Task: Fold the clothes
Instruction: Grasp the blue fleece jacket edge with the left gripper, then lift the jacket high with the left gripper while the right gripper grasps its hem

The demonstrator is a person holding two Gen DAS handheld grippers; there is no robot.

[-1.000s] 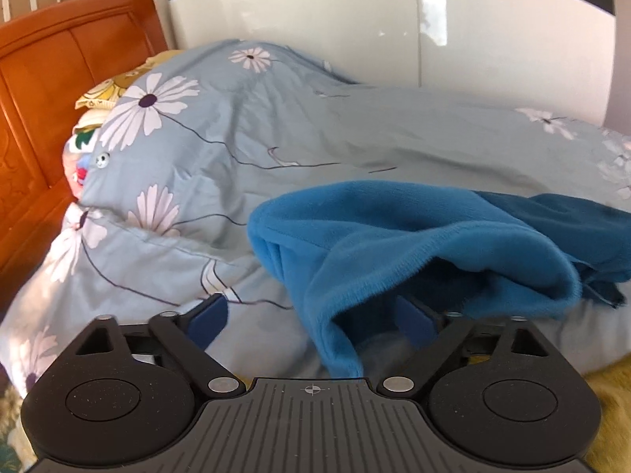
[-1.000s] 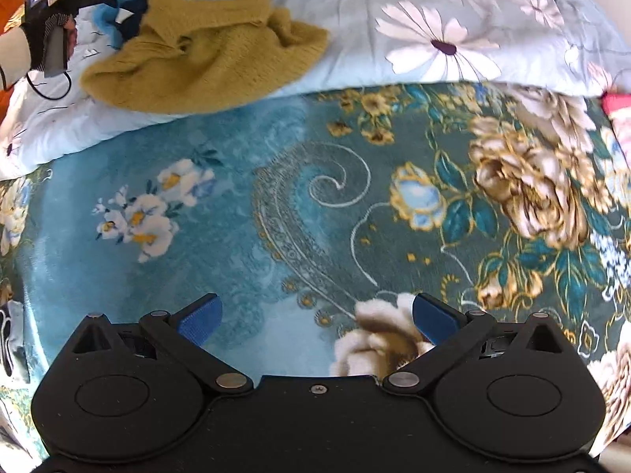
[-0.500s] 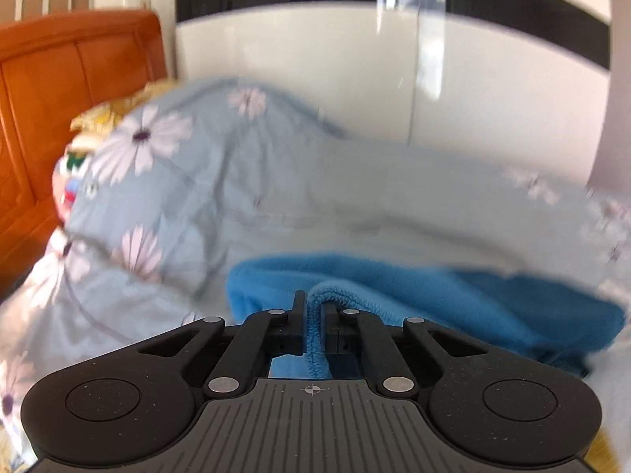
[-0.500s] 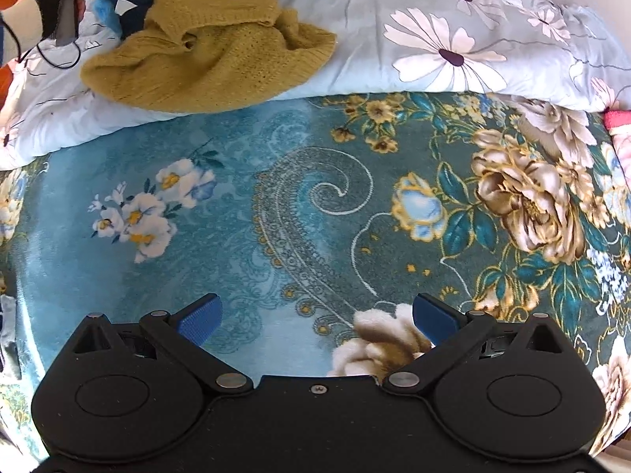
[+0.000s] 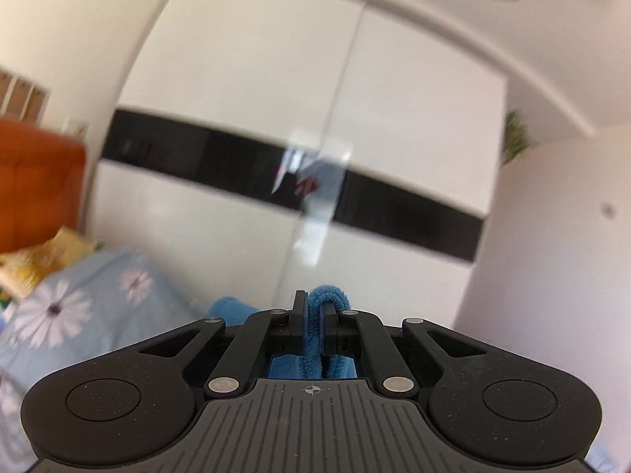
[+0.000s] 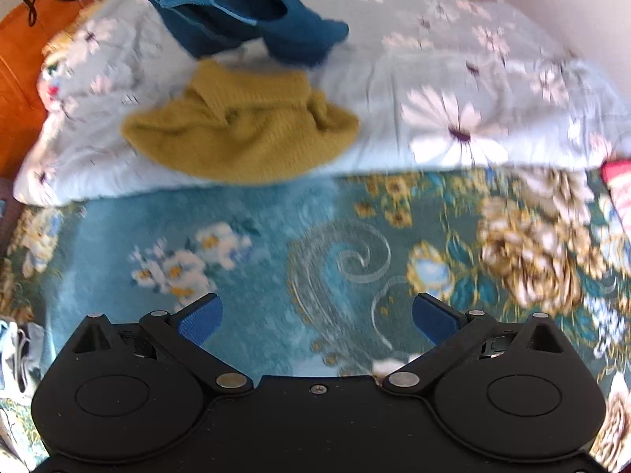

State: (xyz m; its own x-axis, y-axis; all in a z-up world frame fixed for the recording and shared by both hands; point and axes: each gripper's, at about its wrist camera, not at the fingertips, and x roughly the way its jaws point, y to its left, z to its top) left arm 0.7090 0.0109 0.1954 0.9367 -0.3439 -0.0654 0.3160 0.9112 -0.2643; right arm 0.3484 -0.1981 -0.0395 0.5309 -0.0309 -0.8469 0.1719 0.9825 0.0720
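My left gripper [image 5: 314,311] is shut on a fold of the blue fleece garment [image 5: 325,295] and holds it raised, facing the wardrobe. In the right wrist view the blue garment [image 6: 240,8] hangs in the air above the grey daisy quilt [image 6: 453,90], its lower end near the quilt. A mustard yellow knit sweater [image 6: 240,134] lies crumpled on the quilt below it. My right gripper [image 6: 317,317] is open and empty above the teal floral blanket [image 6: 276,260].
A white wardrobe with a black band [image 5: 315,181] stands behind the bed. An orange wooden headboard [image 5: 35,189] is at the left. A red and white item [image 6: 619,193] lies at the blanket's right edge.
My left gripper closed on the blue garment and lifted it off the quilt, tilting up toward the wardrobe. My right gripper stayed open and moved slightly over the blanket.
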